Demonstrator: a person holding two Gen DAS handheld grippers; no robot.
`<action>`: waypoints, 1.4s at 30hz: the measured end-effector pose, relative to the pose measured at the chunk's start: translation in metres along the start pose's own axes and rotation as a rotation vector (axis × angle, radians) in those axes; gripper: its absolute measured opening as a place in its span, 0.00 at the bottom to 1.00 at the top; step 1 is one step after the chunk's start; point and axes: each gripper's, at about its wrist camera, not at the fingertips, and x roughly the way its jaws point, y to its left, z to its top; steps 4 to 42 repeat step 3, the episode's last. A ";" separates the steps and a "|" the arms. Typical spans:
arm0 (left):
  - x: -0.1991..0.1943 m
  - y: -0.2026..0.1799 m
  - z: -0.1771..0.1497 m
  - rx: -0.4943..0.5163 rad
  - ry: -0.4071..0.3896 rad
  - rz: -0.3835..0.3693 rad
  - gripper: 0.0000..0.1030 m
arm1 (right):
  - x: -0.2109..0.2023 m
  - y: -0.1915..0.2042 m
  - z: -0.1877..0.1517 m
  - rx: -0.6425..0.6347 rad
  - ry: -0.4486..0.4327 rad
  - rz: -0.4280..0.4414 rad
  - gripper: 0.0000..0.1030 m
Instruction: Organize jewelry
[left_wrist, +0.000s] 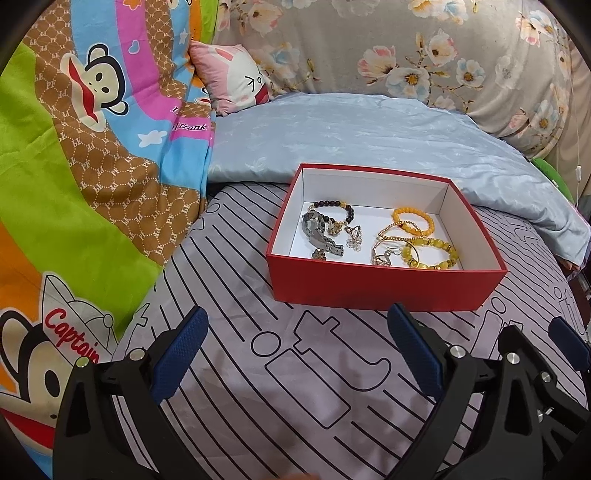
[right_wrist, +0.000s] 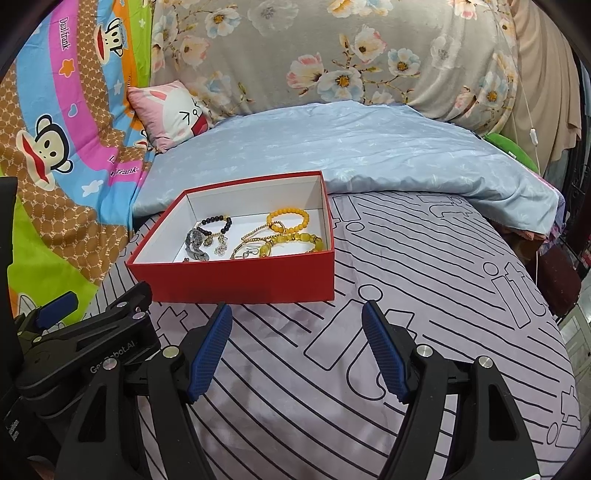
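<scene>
Step in hand: I judge the sorting near its end or at a pause; every piece I can see already lies inside the red box (left_wrist: 384, 284); nothing loose shows on the bed.
Left gripper (left_wrist: 295, 354): I hold it low over the sheet, near side of the box; jaws released, spread wide, nothing between them.
Right gripper (right_wrist: 295, 354): likewise near the box front; jaws released and bare.
Box contents, left part: dark bead bracelet (left_wrist: 338, 208); metal watch (left_wrist: 317, 232); small silver charm pieces beside it, touching or overlapping, I cannot tell which.
Box contents, right part: orange bead bracelet (left_wrist: 413, 220); yellow bead bracelet (left_wrist: 434, 254); thin gold bangles between them, tangled.
Next move: if I tidy further, it calls for a narrow pinch on one strand, since pieces overlap; a lid, if wanted, is not in view.
Surface: bed with lilac striped sheet (right_wrist: 406, 295); soft, so the box may tilt if pressed.
Room: blue quilt (right_wrist: 351, 147) far side; cartoon blanket (left_wrist: 74, 166) left; pink cushion (left_wrist: 236, 77); floral bedding (right_wrist: 332, 55) behind.
</scene>
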 end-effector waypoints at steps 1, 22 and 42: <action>-0.001 -0.001 0.000 0.000 -0.009 0.006 0.92 | 0.000 0.000 0.000 0.000 -0.001 -0.002 0.69; -0.004 -0.001 0.000 0.003 -0.021 0.016 0.92 | 0.000 0.000 -0.001 -0.002 -0.003 -0.006 0.69; -0.004 -0.001 0.000 0.003 -0.021 0.016 0.92 | 0.000 0.000 -0.001 -0.002 -0.003 -0.006 0.69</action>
